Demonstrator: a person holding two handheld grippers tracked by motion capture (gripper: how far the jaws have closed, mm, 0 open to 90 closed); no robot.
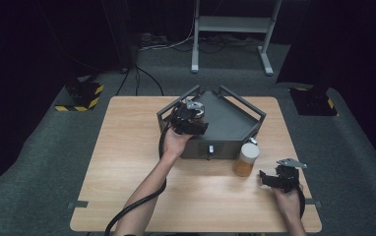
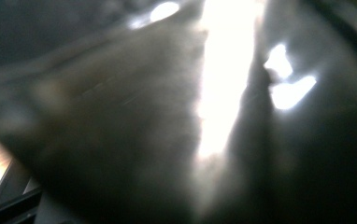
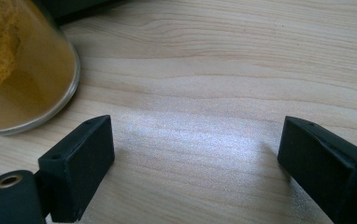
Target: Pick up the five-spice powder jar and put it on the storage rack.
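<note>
- Table [image 1: 127, 162]: light wood. Our things sit toward its far-right half, and a slide on the smooth top could carry a knocked item to the right edge.
- Dark tray-topped box [image 1: 235, 125]: stands at the far middle of the table, with raised rails and a small front drawer handle. We judge that a hard push from the left hand could skid it into the jar just beside its front right corner.
- Jar [image 1: 245, 160]: clear, pale lid, ochre powder inside, upright on the table just in front of the box's right corner. It is tall and narrow, so a glancing touch from either side would likely tip it, and the powder would spill if the lid is loose.
- Left gripper [image 1: 190, 120]: over the near-left part of the tray. Its own view is a blurred dark surface with glare, so we cannot tell how its fingers stand or whether they hold anything. Working blind here risks catching a rail.
- Right gripper [image 3: 195, 149]: near the jar, to its right, low over the table. Fingers [image 3: 81, 158] are spread wide with bare wood between them. The jar lies off to their left, so closing now would miss or clip it.
</note>
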